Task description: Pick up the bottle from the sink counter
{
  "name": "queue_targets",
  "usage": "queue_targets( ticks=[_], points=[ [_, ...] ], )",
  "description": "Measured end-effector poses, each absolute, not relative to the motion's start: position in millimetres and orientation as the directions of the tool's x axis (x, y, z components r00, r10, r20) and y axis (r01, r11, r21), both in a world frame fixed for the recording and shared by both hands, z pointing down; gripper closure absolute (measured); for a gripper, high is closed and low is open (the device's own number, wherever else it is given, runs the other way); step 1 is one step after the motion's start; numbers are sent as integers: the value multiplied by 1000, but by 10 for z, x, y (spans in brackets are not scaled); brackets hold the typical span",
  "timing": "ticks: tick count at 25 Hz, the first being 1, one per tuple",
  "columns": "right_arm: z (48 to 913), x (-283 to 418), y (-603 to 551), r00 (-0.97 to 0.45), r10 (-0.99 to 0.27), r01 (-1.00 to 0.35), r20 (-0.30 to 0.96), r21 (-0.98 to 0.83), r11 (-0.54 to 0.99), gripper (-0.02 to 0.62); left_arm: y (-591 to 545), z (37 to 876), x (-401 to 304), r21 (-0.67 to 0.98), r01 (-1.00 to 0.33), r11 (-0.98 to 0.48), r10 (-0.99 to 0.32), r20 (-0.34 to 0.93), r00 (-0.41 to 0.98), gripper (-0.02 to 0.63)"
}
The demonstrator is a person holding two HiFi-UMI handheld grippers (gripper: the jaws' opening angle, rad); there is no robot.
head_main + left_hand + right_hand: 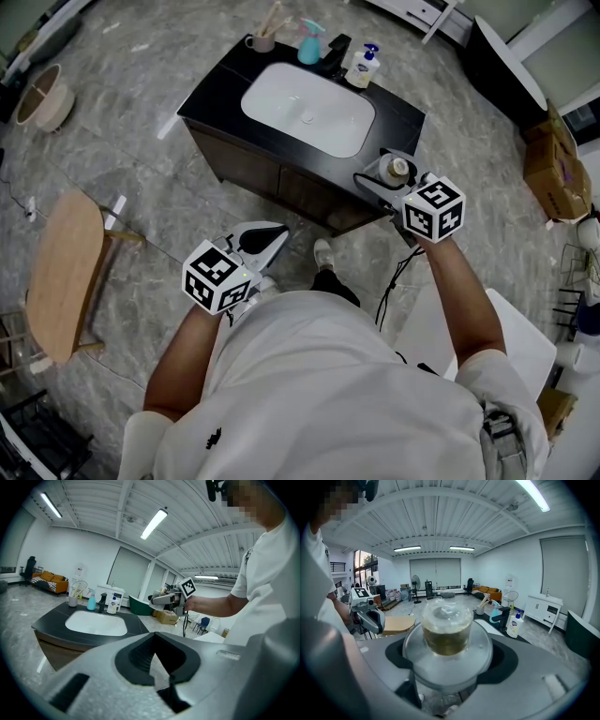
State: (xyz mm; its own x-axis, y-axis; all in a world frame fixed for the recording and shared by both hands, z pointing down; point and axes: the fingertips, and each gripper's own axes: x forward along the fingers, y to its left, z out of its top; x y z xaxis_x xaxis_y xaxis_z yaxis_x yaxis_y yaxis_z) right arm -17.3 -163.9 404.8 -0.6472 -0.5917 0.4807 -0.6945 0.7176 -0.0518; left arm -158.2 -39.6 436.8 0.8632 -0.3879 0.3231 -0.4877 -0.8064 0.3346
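Observation:
A clear bottle (397, 170) with amber liquid and a see-through cap sits between the jaws of my right gripper (382, 178), which is shut on it. In the right gripper view the bottle (446, 634) fills the middle, neck pointing away. The left gripper view shows the right gripper (169, 599) holding it in the air, off the right end of the dark sink counter (216, 89). My left gripper (267, 234) hangs low in front of the cabinet, over the floor. Its jaws meet at the tips with nothing between them.
On the counter, behind the white basin (307, 108), stand a cup of brushes (263, 39), a teal spray bottle (310, 42), a black tap (336, 52) and a white pump bottle (363, 67). A wooden stool (64, 277) stands at the left, cardboard boxes (555, 169) at the right.

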Motion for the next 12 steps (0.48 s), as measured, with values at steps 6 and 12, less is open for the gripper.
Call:
queue_targets(
  ticks=[6, 12],
  points=[
    [4051, -118, -1688, -642, -593, -698, 487, -50, 715, 238, -450, 4367, -1539, 337, -483, -809, -382, 323, 866, 600],
    [4089, -65, -1709, -640, -588, -697, 494, -51, 715, 238, -478, 4402, -1493, 340, -483, -807, -381, 325, 866, 600]
  ],
)
